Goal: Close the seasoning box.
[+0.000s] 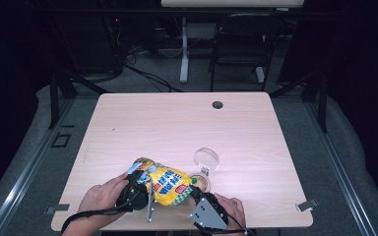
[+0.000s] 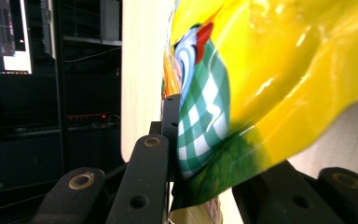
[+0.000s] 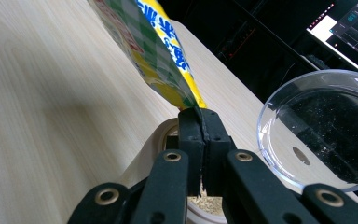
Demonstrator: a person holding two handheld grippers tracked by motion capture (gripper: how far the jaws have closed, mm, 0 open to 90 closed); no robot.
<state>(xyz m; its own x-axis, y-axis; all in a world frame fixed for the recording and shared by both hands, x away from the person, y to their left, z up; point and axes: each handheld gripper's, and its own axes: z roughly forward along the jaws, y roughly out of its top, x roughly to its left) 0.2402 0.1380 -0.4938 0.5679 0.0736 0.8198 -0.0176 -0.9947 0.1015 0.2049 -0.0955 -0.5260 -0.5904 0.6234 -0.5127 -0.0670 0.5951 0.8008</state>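
A yellow snack bag (image 1: 167, 184) with blue lettering and a green check pattern hangs between both grippers over the table's front edge. My left gripper (image 1: 140, 184) grips its puffy left end; in the left gripper view the bag (image 2: 270, 70) bulges between the jaws of the left gripper (image 2: 223, 149). My right gripper (image 1: 195, 189) pinches the bag's right corner, and the right gripper view shows the right gripper (image 3: 199, 116) shut on that corner of the bag (image 3: 154, 51). A small round tan cup (image 1: 203, 183) holding crumbs sits right under that corner, and its rim (image 3: 154, 144) is partly hidden by the jaws.
A clear round plastic lid (image 1: 206, 159) lies just beyond the cup, close to the right gripper (image 3: 321, 130). The light wooden table (image 1: 177, 128) has a cable hole (image 1: 217, 104) near its far edge. A chair (image 1: 241, 44) and a desk leg stand behind the table.
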